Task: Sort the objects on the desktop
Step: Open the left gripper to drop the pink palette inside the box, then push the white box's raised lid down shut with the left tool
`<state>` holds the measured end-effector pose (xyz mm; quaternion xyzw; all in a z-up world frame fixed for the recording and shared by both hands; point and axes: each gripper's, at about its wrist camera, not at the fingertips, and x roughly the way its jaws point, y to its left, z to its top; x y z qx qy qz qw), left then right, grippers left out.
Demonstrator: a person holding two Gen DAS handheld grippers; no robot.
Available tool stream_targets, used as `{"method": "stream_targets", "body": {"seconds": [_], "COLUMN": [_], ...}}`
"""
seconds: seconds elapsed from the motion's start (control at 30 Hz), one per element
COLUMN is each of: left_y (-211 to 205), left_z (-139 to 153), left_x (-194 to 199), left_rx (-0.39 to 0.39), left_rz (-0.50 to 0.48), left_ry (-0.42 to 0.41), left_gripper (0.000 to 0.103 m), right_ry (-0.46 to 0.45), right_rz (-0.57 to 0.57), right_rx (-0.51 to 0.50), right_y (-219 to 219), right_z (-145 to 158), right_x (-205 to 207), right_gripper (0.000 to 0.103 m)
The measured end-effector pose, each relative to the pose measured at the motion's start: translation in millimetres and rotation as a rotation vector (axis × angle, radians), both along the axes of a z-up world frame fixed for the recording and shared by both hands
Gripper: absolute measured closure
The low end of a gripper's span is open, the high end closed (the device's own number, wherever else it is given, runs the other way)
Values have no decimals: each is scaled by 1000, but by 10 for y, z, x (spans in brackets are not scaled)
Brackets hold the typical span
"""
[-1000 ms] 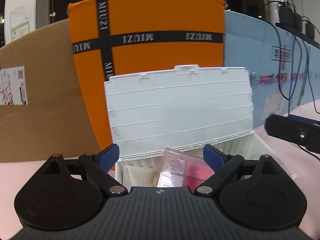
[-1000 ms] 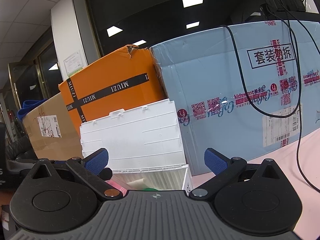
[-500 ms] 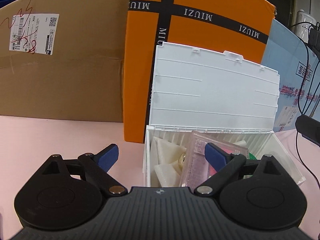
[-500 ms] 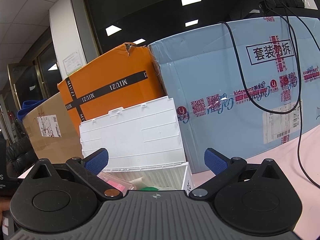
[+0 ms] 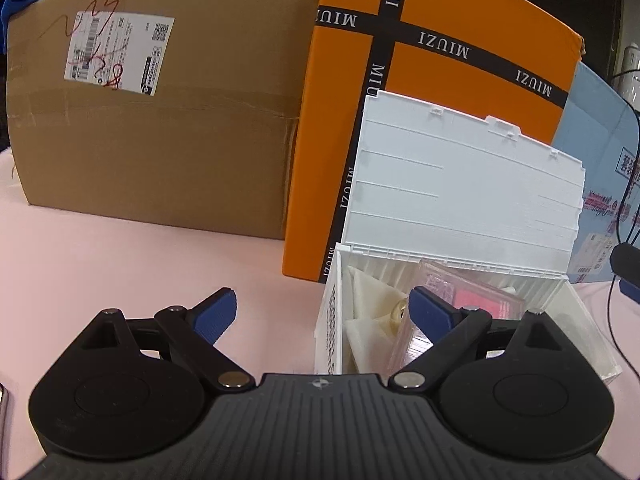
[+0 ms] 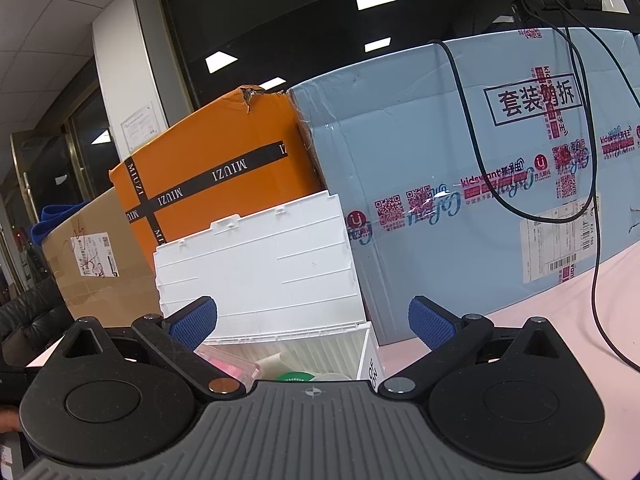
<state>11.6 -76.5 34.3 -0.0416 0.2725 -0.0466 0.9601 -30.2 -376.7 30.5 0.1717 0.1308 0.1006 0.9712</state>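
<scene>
L gripper (image 5: 322, 308): jaws spread wide, nothing between pads, low over pink tabletop (image 5: 120, 256).
R gripper (image 6: 312, 322): also spread, empty, held higher, tilted up toward the cartons.
Storage box (image 5: 332, 320): white plastic, lid (image 5: 460, 196) swung up and leaning back on the orange MIUZI carton (image 5: 460, 20). From L gripper it sits at abt 1–2 o'clock, its near-left corner right by the L tool's right pad. From R gripper it's at 11–12 o'clock, just under and ahead.
Box long axis: runs left–right across both views.
Contents: clear case w/ pink insert (image 5: 472, 300), white foam bits (image 5: 368, 292), green-topped item (image 6: 294, 377).
Nearer arm: can't really tell; both are close to the box.
Loose desktop items: none seen on bare table ahead; next pick prob. lies outside both views, at L tool's 9–10 o'clock if anywhere.
</scene>
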Motion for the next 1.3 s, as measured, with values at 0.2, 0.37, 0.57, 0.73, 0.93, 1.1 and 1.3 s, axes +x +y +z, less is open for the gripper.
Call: {"method": "stream_targets", "body": {"seconds": [0.2, 0.37, 0.57, 0.73, 0.93, 1.1, 1.3], "left_y": [-68, -74, -96, -112, -26, 38, 189], "left_z": [3, 12, -19, -34, 70, 135, 69], "left_x": [-87, -98, -75, -44, 40, 98, 170], "left_rx": [62, 38, -33, -78, -146, -197, -230], "left_rz": [-45, -67, -98, -121, -112, -128, -103], "left_ry": [2, 35, 49, 57, 24, -5, 13], "left_gripper": [10, 10, 10, 10, 11, 11, 10], "right_ry": [5, 12, 37, 42, 38, 56, 60], "right_rz": [1, 1, 8, -5, -26, 2, 31], "right_rx": [2, 5, 26, 38, 57, 86, 84], "right_y": [1, 0, -11, -35, -84, -117, -114], "right_z": [-11, -22, -69, -94, -47, -9, 76], "right_x": [9, 19, 58, 85, 188, 374, 627], "right_gripper": [0, 0, 0, 0, 0, 0, 0]}}
